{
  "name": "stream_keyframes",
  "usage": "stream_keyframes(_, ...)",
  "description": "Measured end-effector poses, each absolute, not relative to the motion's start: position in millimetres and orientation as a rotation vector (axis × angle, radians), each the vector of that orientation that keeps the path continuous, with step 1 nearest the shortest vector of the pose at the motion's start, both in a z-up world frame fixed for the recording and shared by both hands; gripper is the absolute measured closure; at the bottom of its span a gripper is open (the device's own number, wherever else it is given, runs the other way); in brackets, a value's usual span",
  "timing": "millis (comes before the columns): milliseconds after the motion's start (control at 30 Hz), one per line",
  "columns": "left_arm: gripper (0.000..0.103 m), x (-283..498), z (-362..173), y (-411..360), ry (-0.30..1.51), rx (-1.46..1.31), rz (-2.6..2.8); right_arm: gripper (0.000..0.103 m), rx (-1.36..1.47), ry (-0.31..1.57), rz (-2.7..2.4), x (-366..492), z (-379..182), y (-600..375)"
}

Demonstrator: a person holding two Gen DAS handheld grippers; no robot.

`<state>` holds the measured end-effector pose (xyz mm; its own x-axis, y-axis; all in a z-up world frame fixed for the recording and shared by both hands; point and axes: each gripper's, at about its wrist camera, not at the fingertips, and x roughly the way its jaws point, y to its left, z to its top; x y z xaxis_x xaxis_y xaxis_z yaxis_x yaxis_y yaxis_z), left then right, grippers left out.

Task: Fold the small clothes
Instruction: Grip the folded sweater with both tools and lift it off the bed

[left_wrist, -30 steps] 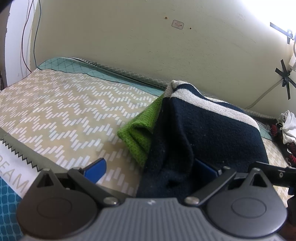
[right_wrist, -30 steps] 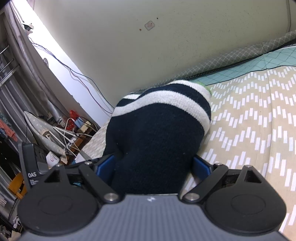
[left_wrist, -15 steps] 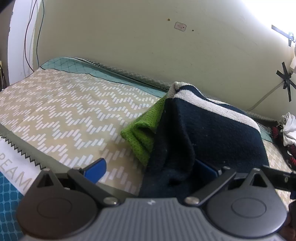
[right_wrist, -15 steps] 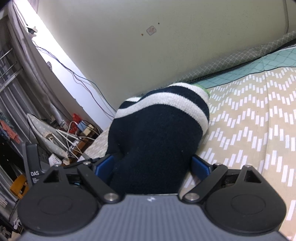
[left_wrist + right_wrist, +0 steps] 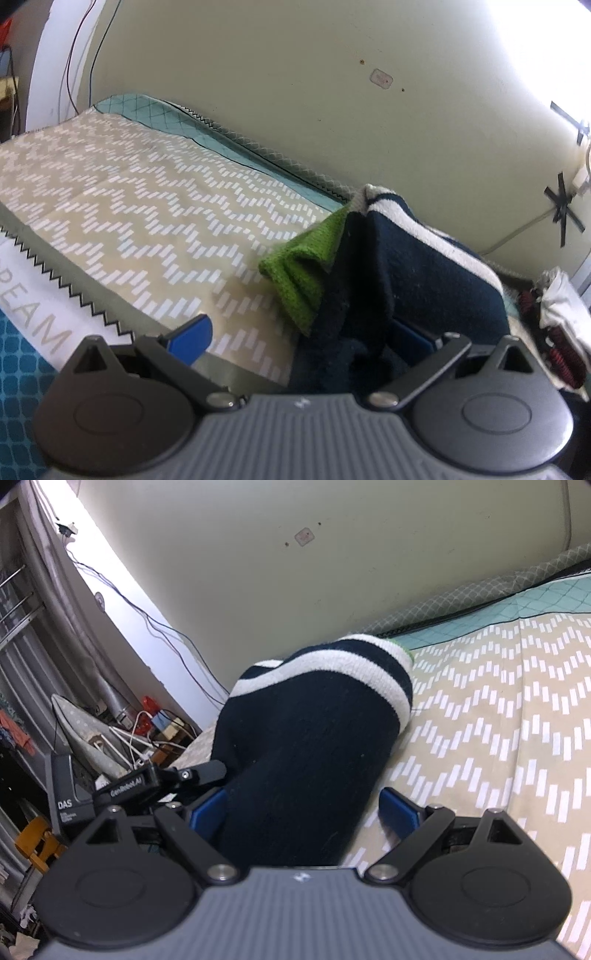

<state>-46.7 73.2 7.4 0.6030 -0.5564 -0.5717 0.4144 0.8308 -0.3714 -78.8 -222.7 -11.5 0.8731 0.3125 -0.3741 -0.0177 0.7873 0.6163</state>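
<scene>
A navy sock [image 5: 424, 266] with white stripes and a green end [image 5: 299, 273] lies humped on the chevron-patterned bed cover [image 5: 147, 206]. My left gripper [image 5: 299, 338] is open. Its right pad sits against the bunched navy cloth, while its left pad hangs free over the cover. In the right wrist view the same sock [image 5: 314, 738] runs away from the camera between the spread fingers of my open right gripper [image 5: 303, 808]. The left gripper's black tip [image 5: 184, 775] shows beside the sock on its left.
A pale wall [image 5: 295, 92] runs close behind the bed. An ironing board [image 5: 85, 734], cables and boxes crowd the floor past the bed's edge. A white cloth with red items [image 5: 561, 302] lies beyond the sock. Open bed cover [image 5: 498, 720] stretches to the right.
Both gripper views have shifted slightly. The left gripper's tip now shows in the right wrist view beside the sock. The sock keeps its humped shape.
</scene>
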Motion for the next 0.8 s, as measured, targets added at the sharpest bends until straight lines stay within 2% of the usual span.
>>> stream_keyframes(167, 0.000, -51, 9, 57, 0.749, -0.098, -0.567, 0.017, 0.643, 0.481, 0.184, -79, -12, -222)
stream_keyframes(800, 0.000, -50, 9, 56, 0.752, -0.098, -0.588, 0.017, 0.654, 0.470, 0.195, -82, -13, -225)
